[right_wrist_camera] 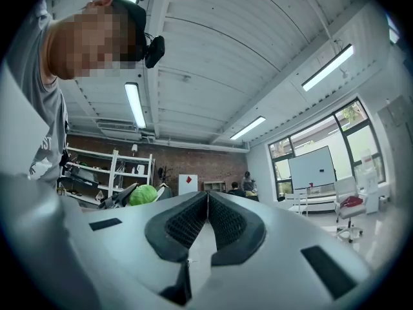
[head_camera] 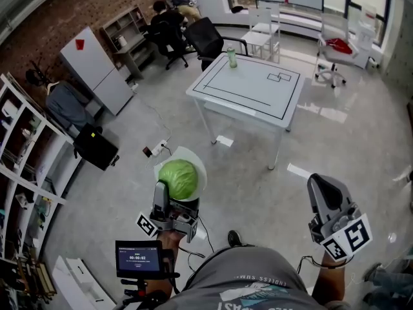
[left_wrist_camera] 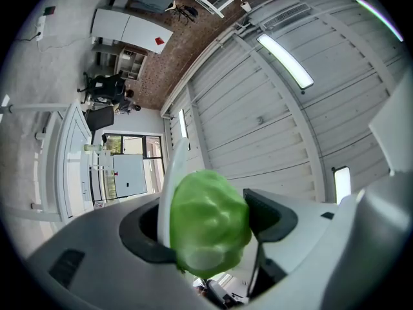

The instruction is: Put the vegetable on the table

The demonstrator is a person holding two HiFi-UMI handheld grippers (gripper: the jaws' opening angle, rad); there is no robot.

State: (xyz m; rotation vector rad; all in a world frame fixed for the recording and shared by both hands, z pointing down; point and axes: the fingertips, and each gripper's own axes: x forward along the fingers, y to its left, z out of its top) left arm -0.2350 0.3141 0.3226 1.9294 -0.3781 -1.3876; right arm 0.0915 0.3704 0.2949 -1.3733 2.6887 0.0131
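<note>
Cabbage (head_camera: pixel 178 178) sits clamped in your left tongs (head_camera: pixel 175 197), jaws spread wide around it, above the floor and well apart from the white surface (head_camera: pixel 248 86). Your right tongs (head_camera: pixel 321 192) are pressed together, holding nothing.

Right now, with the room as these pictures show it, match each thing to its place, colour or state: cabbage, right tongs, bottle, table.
Things:
1 cabbage
2 right tongs
3 bottle
4 table

Descriptions:
a white with black lines
b gripped in the left tongs
c shut, nothing in them
d standing near the table's corner

Pairs: 1-b, 2-c, 3-d, 4-a
</note>
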